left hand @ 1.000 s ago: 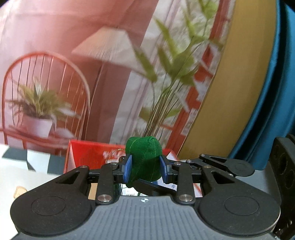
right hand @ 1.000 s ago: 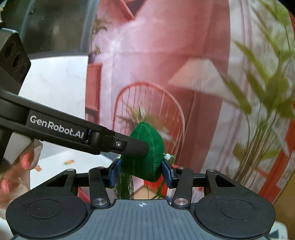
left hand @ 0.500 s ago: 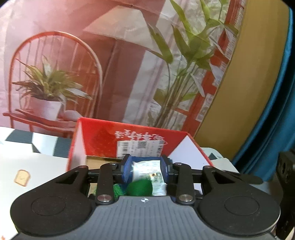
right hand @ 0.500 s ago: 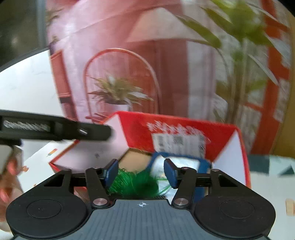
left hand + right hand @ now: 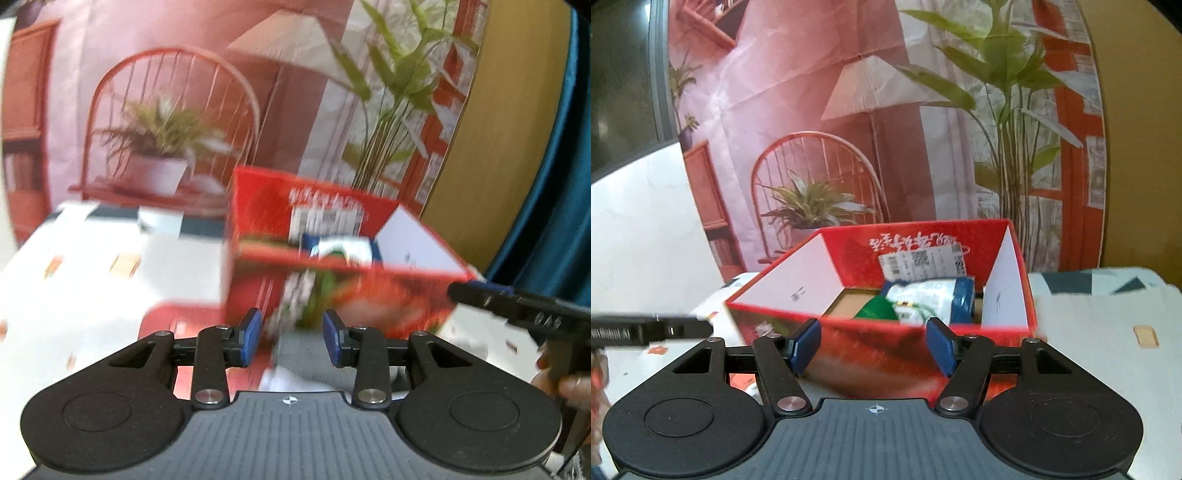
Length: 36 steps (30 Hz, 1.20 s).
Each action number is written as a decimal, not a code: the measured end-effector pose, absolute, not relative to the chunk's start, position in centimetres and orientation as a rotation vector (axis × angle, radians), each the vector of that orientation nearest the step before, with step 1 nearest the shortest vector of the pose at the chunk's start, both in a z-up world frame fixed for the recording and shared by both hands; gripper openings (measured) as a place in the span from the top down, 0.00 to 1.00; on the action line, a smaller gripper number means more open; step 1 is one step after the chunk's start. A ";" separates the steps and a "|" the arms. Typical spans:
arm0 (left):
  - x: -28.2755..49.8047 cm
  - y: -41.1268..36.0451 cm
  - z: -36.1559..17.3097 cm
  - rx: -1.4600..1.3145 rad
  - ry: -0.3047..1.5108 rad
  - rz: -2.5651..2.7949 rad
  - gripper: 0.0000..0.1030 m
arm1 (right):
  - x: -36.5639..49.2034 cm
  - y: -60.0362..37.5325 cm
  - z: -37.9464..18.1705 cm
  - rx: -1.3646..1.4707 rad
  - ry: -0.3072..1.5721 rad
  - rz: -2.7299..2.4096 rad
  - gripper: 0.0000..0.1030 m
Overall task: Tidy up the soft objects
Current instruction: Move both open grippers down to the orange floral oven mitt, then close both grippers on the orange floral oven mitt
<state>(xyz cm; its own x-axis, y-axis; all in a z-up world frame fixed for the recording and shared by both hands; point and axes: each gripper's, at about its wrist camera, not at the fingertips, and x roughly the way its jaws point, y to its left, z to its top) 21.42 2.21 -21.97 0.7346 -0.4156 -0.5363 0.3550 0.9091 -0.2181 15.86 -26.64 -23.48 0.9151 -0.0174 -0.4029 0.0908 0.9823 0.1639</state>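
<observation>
A red cardboard box [image 5: 1012, 273] stands open on the table; it also shows, blurred, in the left wrist view [image 5: 258, 280]. Inside it lie a green knitted soft toy [image 5: 877, 309] and a white-and-blue soft pack [image 5: 934, 297], the pack also seen in the left wrist view [image 5: 341, 249]. My right gripper [image 5: 873, 345] is open and empty, just in front of the box's near wall. My left gripper [image 5: 291, 338] is open and empty, in front of the box. A grey soft item [image 5: 310, 358] lies on the table below the left gripper.
The table has a white patterned cloth [image 5: 1108, 343]. A red flat piece [image 5: 177, 321] lies on the table left of the box. A printed backdrop [image 5: 849, 129] stands close behind the box. The right gripper's finger [image 5: 517, 302] shows at the right of the left wrist view.
Both grippers held the green toy a second ago, then opened and dropped it into the box. Both have since pulled back from the box, empty.
</observation>
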 end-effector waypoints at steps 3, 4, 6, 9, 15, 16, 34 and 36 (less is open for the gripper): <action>19.4 3.1 -23.6 -0.091 0.673 -0.416 0.62 | 13.3 -25.7 -24.3 0.203 0.438 -0.048 0.42; 18.9 3.3 -24.1 -0.086 0.688 -0.414 0.62 | 12.6 -25.3 -24.6 0.203 0.453 -0.044 0.42; 17.9 3.6 -25.1 -0.084 0.715 -0.412 0.62 | 11.2 -24.3 -25.6 0.189 0.492 -0.037 0.42; 16.6 4.1 -26.4 -0.097 0.752 -0.415 0.62 | 9.5 -23.0 -27.1 0.169 0.551 -0.024 0.42; 14.7 4.2 -28.0 -0.100 0.788 -0.422 0.62 | 7.2 -21.0 -30.1 0.160 0.667 -0.003 0.42; 14.5 4.1 -28.2 -0.098 0.798 -0.427 0.61 | 7.1 -20.7 -30.5 0.158 0.685 0.002 0.42; 13.9 3.3 -30.1 -0.053 0.885 -0.398 0.48 | 6.2 -19.3 -32.8 0.118 0.861 -0.022 0.38; 13.7 3.0 -30.1 -0.045 0.885 -0.416 0.48 | 6.2 -19.2 -32.9 0.118 0.861 -0.015 0.45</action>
<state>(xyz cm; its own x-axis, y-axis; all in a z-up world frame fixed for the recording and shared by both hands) 13.75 3.04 -30.07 0.5589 -0.3715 -0.7414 0.3346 0.9191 -0.2083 6.25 -19.22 -32.90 0.6524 0.0344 -0.7571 0.0608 0.9934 0.0975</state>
